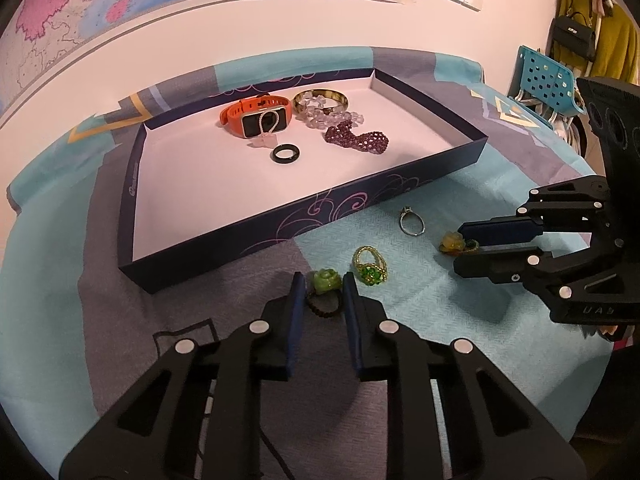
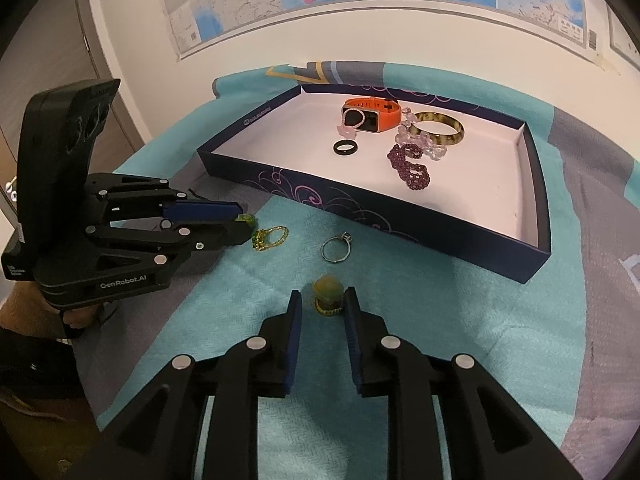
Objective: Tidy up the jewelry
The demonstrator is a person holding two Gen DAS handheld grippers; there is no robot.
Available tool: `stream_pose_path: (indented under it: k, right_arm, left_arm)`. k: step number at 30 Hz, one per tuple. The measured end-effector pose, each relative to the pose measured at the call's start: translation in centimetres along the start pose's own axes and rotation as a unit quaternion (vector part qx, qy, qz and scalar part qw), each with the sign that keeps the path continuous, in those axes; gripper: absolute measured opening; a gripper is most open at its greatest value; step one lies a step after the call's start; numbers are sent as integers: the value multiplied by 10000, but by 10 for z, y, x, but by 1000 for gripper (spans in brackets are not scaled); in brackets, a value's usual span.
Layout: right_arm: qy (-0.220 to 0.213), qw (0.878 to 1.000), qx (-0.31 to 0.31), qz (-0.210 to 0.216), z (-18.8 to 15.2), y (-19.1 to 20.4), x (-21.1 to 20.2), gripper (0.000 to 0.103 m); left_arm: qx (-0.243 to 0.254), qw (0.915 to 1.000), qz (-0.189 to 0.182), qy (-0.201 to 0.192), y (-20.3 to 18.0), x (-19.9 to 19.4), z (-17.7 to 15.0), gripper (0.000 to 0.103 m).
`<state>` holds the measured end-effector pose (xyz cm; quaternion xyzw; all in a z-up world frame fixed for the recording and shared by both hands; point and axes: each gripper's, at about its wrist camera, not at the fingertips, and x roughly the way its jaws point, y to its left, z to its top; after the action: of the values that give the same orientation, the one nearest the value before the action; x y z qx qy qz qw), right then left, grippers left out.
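Note:
A green flower ring (image 1: 325, 281) on a dark beaded band lies on the cloth, and my left gripper (image 1: 323, 282) is shut on it; from the right wrist view the left gripper (image 2: 245, 224) shows green at its tips. My right gripper (image 2: 322, 298) stands open around a yellow flower ring (image 2: 328, 294), with a gap on its left side. The right gripper (image 1: 460, 248) and that yellow flower ring (image 1: 452, 241) also show in the left view. A silver ring (image 1: 412, 222) and a gold-green beaded ring (image 1: 370, 266) lie loose on the cloth.
A dark blue tray (image 1: 224, 248) holds an orange watch (image 1: 256, 118), black ring (image 1: 285, 153), purple bead bracelet (image 1: 356, 139), gold bangle (image 1: 320, 98) and clear beads. A blue chair (image 1: 548, 80) stands past the table's right edge. A hand (image 2: 76, 316) grips the left tool.

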<state>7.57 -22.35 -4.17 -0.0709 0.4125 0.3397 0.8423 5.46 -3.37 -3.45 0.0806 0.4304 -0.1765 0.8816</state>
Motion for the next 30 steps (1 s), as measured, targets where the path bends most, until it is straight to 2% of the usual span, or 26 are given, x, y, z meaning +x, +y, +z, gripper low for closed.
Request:
stream_pose_path:
  k: [11, 30]
  right_arm:
    - [-29, 9999, -37, -119, -1, 1, 0, 11]
    - [-419, 9980, 384, 288, 6, -13, -24, 7]
  left_arm:
    - [-158, 9998, -109, -39, 2, -7, -6, 19]
    - [-253, 9988, -198, -361, 5, -33, -1, 19]
